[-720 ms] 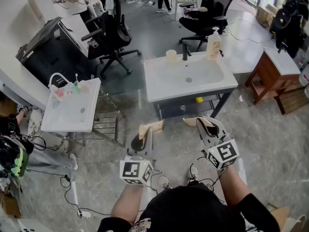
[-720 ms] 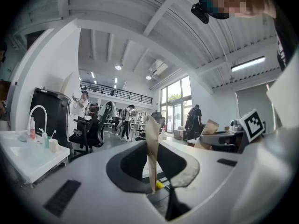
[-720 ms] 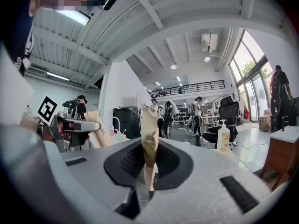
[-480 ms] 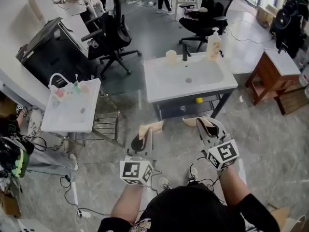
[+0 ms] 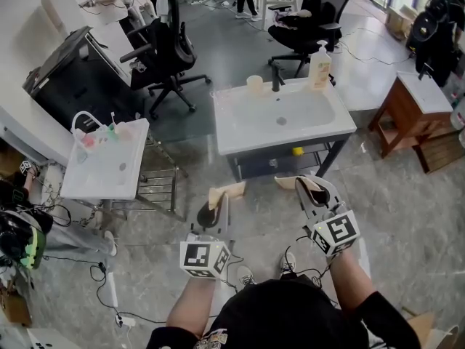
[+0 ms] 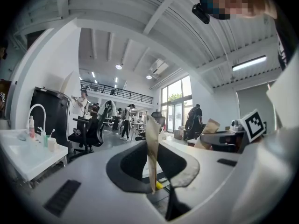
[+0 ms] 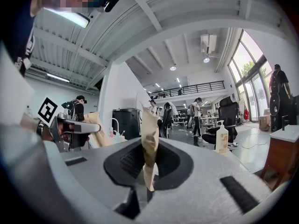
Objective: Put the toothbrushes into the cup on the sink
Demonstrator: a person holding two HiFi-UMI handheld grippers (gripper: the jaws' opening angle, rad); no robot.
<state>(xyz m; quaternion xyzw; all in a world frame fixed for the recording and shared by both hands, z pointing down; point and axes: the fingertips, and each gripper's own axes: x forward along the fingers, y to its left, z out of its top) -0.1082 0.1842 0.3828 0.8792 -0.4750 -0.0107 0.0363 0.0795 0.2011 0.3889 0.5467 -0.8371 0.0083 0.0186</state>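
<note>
A white sink (image 5: 240, 133) stands ahead of me, with a beige cup (image 5: 254, 84) at its back left beside a black tap (image 5: 276, 77). The toothbrushes (image 5: 114, 119) stand among small cups on a second white sink (image 5: 131, 177) to the left; they also show in the left gripper view as toothbrushes (image 6: 45, 133). My left gripper (image 5: 227, 193) (image 6: 152, 125) and right gripper (image 5: 294, 183) (image 7: 148, 111) hang low over the floor, short of both sinks. Their tan pads lie together with nothing between them.
A soap bottle (image 5: 320, 65) stands at the centre sink's back right, and something yellow (image 5: 298, 150) lies on the shelf beneath. Black office chairs (image 5: 167, 49) (image 5: 312, 20) stand behind, a wooden side table (image 5: 410, 111) at the right, a black cabinet (image 5: 69, 78) at the left. Cables run across the floor.
The head view has shifted slightly, so the sinks sit a little further left. Both grippers stay where they were.
</note>
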